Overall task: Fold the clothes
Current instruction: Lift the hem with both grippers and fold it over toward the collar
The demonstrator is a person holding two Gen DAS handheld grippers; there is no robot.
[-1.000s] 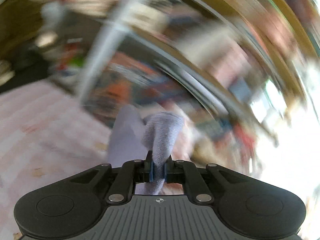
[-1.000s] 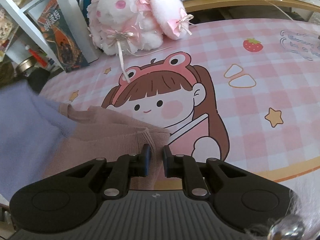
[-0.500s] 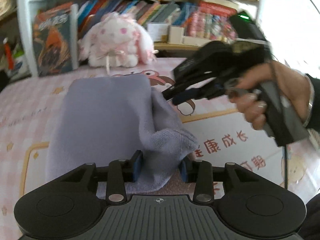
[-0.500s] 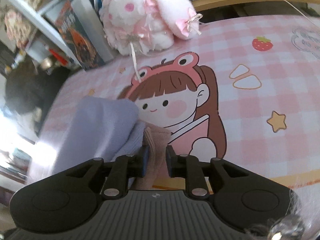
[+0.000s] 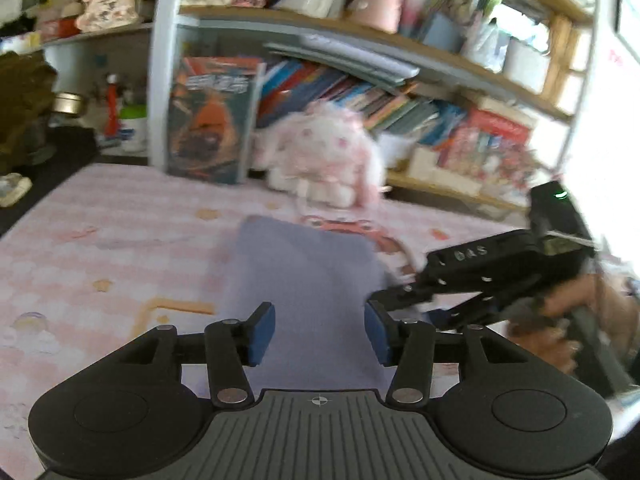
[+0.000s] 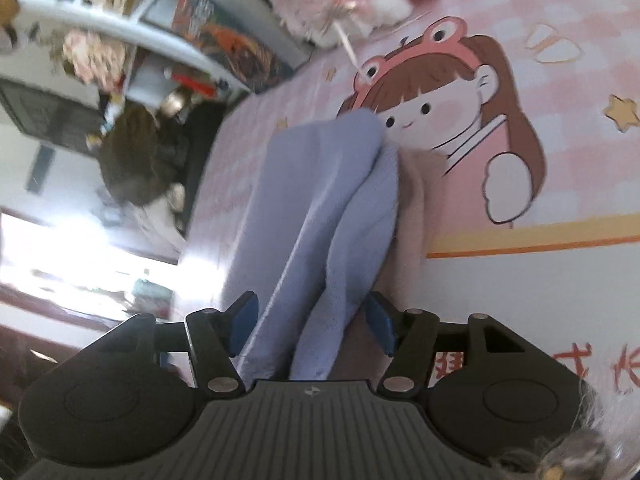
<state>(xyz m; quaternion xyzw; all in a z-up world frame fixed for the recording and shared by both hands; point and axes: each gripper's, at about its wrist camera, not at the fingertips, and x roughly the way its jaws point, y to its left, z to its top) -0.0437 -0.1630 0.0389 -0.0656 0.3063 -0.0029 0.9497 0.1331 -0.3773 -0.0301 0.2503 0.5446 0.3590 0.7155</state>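
- Left gripper (image 5: 319,333) spread wide over the soft lilac cloth (image 5: 304,280); nothing pinched
- Right gripper (image 6: 310,318) splayed too; cloth's plush fold between, pink knit (image 6: 416,200) beside

Count: 1 lavender knit garment (image 6: 320,200), 1 beige-pink knit garment (image 6: 416,200), 1 white-pink plush bunny toy (image 5: 324,156), 2 black two-finger grippers (image 5: 320,334) (image 6: 312,320).

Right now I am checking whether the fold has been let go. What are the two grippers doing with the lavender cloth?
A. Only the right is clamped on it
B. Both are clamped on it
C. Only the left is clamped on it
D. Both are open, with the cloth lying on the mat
D: the left gripper and right gripper both stand wide open over the lavender cloth, which lies on the pink mat.
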